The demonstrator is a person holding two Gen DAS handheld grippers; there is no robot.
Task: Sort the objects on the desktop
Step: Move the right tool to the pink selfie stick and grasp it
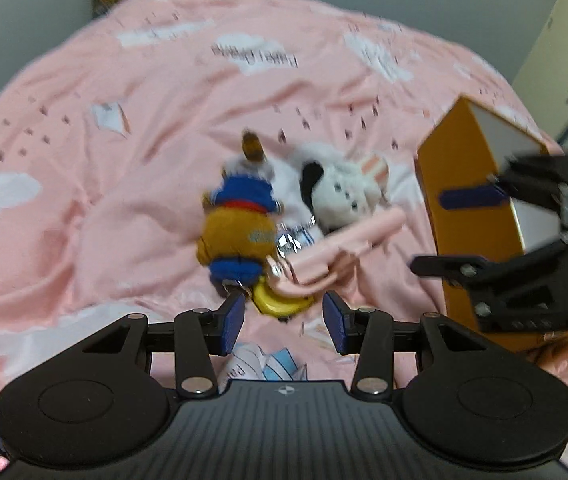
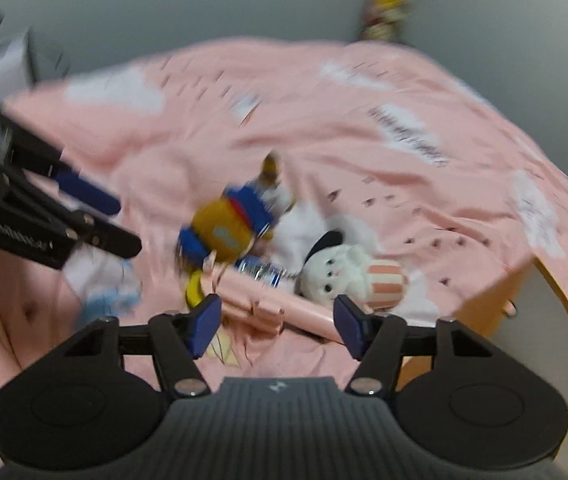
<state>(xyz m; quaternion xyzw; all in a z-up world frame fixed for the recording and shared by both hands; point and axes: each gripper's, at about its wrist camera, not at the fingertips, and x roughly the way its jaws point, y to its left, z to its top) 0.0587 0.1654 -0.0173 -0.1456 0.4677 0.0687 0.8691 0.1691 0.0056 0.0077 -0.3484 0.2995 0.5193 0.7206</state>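
**Both grippers half open above a heap of toys**

Our left gripper [image 1: 283,316] is nearest, its jaws partly apart and empty. Just ahead of its blue pads we see a yellow tape measure [image 1: 278,303], a pink stick [image 1: 340,246], a brown plush in blue [image 1: 240,224] and a white plush [image 1: 344,192] on pink bedding [image 1: 124,184]. Our right gripper [image 2: 276,322] gapes empty over the stick, beside an orange box [image 1: 460,208].

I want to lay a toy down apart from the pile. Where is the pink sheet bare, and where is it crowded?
Bare: the wide stretch of sheet left of the bear, and the far sheet beyond the plush dog. Crowded: bear, dog, pink stick and yellow ring bunch together at the middle; the orange box borders their right.
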